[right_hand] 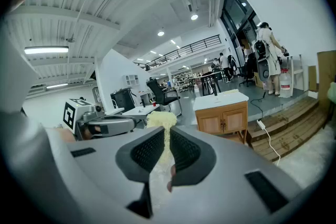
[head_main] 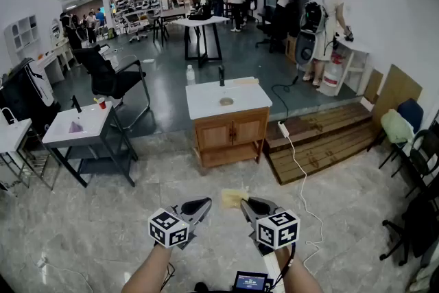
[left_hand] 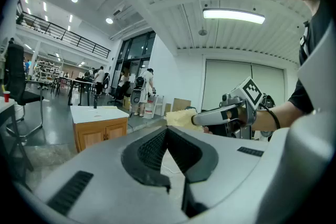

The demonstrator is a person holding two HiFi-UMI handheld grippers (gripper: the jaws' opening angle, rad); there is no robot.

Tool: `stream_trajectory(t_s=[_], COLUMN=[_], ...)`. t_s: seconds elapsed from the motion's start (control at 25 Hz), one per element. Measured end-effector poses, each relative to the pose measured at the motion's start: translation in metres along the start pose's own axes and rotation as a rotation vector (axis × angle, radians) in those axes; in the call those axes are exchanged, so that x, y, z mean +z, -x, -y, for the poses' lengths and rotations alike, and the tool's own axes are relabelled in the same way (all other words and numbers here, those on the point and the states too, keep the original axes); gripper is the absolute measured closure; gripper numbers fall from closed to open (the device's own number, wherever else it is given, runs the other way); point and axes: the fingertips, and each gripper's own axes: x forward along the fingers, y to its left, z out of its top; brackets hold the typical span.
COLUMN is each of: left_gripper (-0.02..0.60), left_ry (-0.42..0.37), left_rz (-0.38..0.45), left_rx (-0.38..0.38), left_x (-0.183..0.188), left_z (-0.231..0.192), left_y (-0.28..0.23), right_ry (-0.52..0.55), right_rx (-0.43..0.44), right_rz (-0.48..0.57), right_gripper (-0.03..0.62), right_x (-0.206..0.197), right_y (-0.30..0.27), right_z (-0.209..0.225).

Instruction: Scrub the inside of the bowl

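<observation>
Between the jaws of the right gripper (right_hand: 166, 131) sits a pale yellow sponge (right_hand: 159, 121). The jaws are closed narrowly on it, and its fluffy end sticks out past the fingertips. From the head view, the right gripper (head_main: 247, 202) and the left gripper (head_main: 202, 204) are held side by side in the air above the tiled floor (head_main: 137, 216), tips forward and apart from each other. The sponge (head_main: 232, 197) pokes out between them, nearer the right one.

The left gripper (left_hand: 167, 131) has its jaws brought together at the tips with nothing between them. From its own view, the right gripper (left_hand: 195, 119) and the sponge (left_hand: 178, 117) lie just beyond it to its right.

Well ahead of both grippers, across open floor, stands a wooden cabinet (head_main: 230, 134) with a white worktop (head_main: 206, 103). On that worktop lies a small round thing (head_main: 226, 101), too small to tell whether it is the bowl. It is far from either gripper and touched by neither. To the right of the cabinet a white cable (head_main: 302, 175) trails over the floor toward the right gripper's side.
</observation>
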Motion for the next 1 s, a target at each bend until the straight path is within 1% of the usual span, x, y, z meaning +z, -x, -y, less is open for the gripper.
stream_trajectory(t_s=[0.36, 0.6, 0.76, 1.0], left_gripper=[0.580, 0.580, 0.580, 0.580], left_ry=[0.009, 0.010, 0.035, 0.034], left_rz=[0.006, 0.011, 0.029, 0.015], left_rx=[-0.018, -0.013, -0.012, -0.002], left_x=[0.001, 0.003, 0.002, -0.005], left_z=[0.008, 0.006, 0.004, 0.003], left_y=[-0.004, -0.008, -0.006, -0.013], right_ry=[0.003, -0.028, -0.030, -0.038], right_rx=[0.000, 0.011, 0.015, 0.026], right_rz=[-0.003, 0.011, 0.012, 0.012], right_gripper=[0.557, 0.557, 0.557, 0.557], right_x=[0.001, 0.001, 0.002, 0.000], right_y=[0.006, 0.009, 0.009, 0.010], right_z=[0.000, 0.004, 0.004, 0.012])
